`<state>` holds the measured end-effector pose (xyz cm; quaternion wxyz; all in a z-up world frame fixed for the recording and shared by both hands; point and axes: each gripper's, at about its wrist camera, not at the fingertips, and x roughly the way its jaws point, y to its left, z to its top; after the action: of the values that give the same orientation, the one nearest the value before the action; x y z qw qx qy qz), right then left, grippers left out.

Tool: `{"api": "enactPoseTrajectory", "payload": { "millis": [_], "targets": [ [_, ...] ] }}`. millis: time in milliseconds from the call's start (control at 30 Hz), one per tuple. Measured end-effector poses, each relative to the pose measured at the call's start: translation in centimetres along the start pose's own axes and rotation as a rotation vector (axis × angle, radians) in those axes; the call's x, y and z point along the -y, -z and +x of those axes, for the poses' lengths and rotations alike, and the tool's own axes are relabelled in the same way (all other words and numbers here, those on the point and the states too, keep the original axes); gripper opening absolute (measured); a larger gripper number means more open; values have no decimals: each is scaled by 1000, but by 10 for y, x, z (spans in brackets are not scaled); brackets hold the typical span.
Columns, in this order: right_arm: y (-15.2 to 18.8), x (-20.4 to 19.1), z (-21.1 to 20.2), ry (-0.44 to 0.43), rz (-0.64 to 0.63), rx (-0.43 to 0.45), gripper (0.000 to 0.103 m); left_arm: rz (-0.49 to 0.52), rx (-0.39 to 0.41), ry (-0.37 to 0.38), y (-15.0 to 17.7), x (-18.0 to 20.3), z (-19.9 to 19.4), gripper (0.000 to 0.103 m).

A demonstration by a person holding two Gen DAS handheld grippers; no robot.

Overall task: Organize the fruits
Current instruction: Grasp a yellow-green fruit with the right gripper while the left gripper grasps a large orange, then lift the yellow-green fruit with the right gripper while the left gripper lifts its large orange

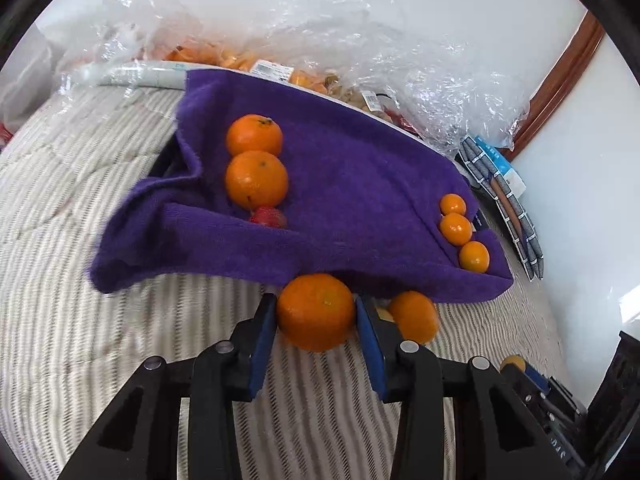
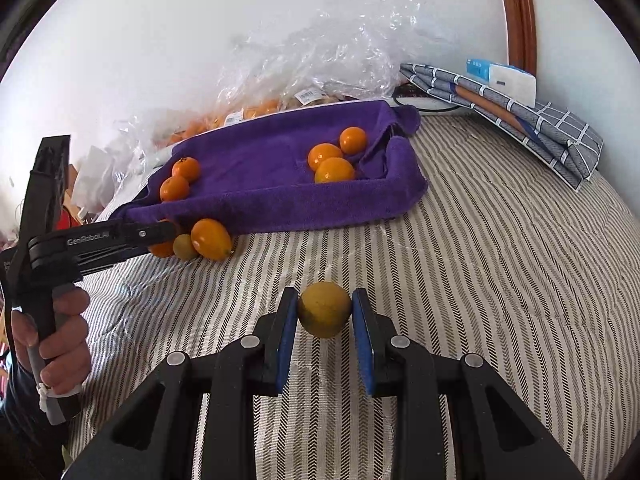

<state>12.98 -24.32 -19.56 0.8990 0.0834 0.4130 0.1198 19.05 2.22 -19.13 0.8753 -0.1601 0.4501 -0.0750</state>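
Note:
My left gripper (image 1: 316, 304) is shut on a large orange (image 1: 316, 312), its blue pads (image 1: 262, 344) pressed on both sides, just in front of the purple towel-lined tray (image 1: 360, 184). Beside it on the striped cover lie another orange (image 1: 414, 317) and a small greenish fruit (image 2: 184, 247). In the tray, two big oranges (image 1: 256, 179) and a small red fruit (image 1: 268, 217) sit at the left, three small oranges (image 1: 456, 229) at the right. My right gripper (image 2: 324, 300) is shut on a yellow round fruit (image 2: 324, 310) above the cover, nearer than the tray (image 2: 260, 168).
Crinkled clear plastic bags (image 1: 320, 40) with more fruit lie behind the tray against the white wall. A folded checked cloth (image 2: 520, 120) with a white box (image 2: 508, 76) sits at the back right. A hand (image 2: 60, 344) holds the left gripper's handle. The striped bedcover (image 2: 480, 280) stretches to the right.

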Motion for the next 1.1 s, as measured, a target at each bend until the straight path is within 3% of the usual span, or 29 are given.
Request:
{"api": "enactPoseTrajectory", "payload": {
  "millis": [167, 367, 533, 800, 1100],
  "targets": [
    [-1, 3, 1, -5, 13, -2, 27, 67, 13, -106, 11, -11, -18, 38],
    [0, 2, 2, -6, 6, -6, 27, 91, 26, -102, 14, -19, -15, 41],
    [-1, 4, 3, -3, 14, -10, 27, 127, 37, -141, 15, -13, -13, 41],
    [0, 4, 3, 18, 30, -6, 27, 107, 48, -113, 17, -18, -16, 38],
    [0, 4, -1, 22, 33, 11, 27, 122, 120, -123, 21, -13, -30, 38]
  ]
}}
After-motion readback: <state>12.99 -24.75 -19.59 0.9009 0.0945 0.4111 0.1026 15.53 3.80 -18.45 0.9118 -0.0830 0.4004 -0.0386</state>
